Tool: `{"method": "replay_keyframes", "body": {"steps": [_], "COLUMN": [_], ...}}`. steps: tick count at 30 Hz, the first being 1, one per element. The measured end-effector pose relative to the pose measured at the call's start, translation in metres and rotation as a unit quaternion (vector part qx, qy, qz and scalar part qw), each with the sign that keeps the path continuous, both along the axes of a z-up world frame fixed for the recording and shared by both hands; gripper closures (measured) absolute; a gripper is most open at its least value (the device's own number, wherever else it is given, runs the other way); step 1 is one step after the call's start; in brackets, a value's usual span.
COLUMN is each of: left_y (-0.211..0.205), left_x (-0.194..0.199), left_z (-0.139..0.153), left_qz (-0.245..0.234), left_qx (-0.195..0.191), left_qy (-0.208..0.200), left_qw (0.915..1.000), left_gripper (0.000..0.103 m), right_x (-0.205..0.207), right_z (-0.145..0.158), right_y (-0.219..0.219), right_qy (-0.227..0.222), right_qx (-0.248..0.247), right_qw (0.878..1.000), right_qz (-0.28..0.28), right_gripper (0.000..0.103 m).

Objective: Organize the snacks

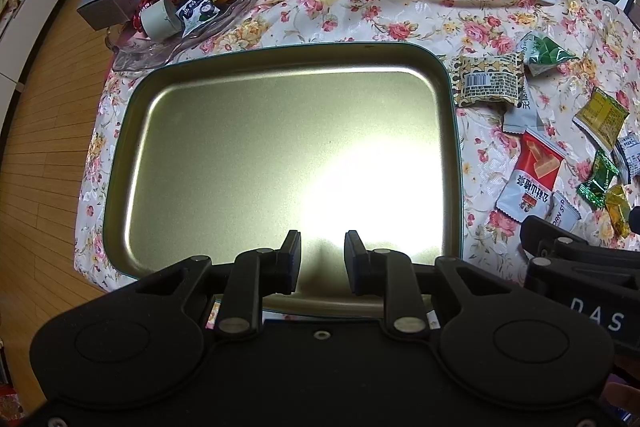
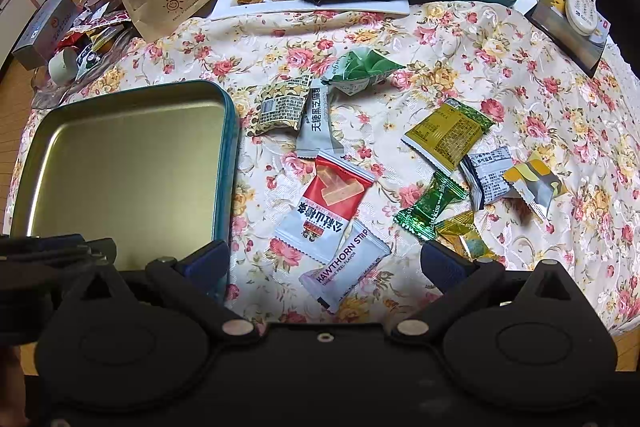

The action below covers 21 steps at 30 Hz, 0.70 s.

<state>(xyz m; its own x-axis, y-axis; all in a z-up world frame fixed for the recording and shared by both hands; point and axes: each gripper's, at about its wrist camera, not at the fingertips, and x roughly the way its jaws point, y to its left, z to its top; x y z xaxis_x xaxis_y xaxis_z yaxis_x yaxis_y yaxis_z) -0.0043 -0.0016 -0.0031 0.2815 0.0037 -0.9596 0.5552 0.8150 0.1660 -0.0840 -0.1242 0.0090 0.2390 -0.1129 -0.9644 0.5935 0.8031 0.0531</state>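
The left tongs (image 1: 322,254) hung nearly closed and empty over the bare tin tray (image 1: 451,95). The right tongs (image 2: 325,267) stood wide open above the snack packets (image 2: 335,201), seemingly untouched, scattered on the bench (image 2: 520,75) beside it.

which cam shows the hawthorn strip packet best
The right wrist view. The hawthorn strip packet lies whole on the floral cloth, between the open right gripper's fingers, its lettering readable. The left wrist view shows only a corner of it at the right, behind the other gripper's black frame.
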Motion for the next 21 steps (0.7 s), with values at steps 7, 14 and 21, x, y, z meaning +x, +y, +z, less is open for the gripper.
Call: {"method": "replay_keyframes", "body": {"steps": [7, 14, 21], "left_y": [0.0010, 0.0005, -0.0054], "left_x": [-0.0015, -0.0008, -0.0014], "left_z": [-0.0012, -0.0009, 0.0031], "left_qz": [0.002, 0.002, -0.001], "left_qx": [-0.001, -0.001, -0.005], "left_qy": [0.004, 0.005, 0.007], "left_qw": [1.0000, 1.0000, 1.0000], "left_gripper": [0.070, 0.070, 0.070], "right_x": [0.0000, -0.0004, -0.0055], "right_z": [0.0001, 0.0001, 0.0008], "right_y": [0.0000, -0.0001, -0.0050], "right_qy": [0.001, -0.001, -0.007], "right_qx": [0.000, -0.001, -0.013], "right_qw": [1.000, 1.000, 1.000], "right_qz": [0.001, 0.000, 0.000], "right_gripper": [0.000, 0.000, 0.000]}}
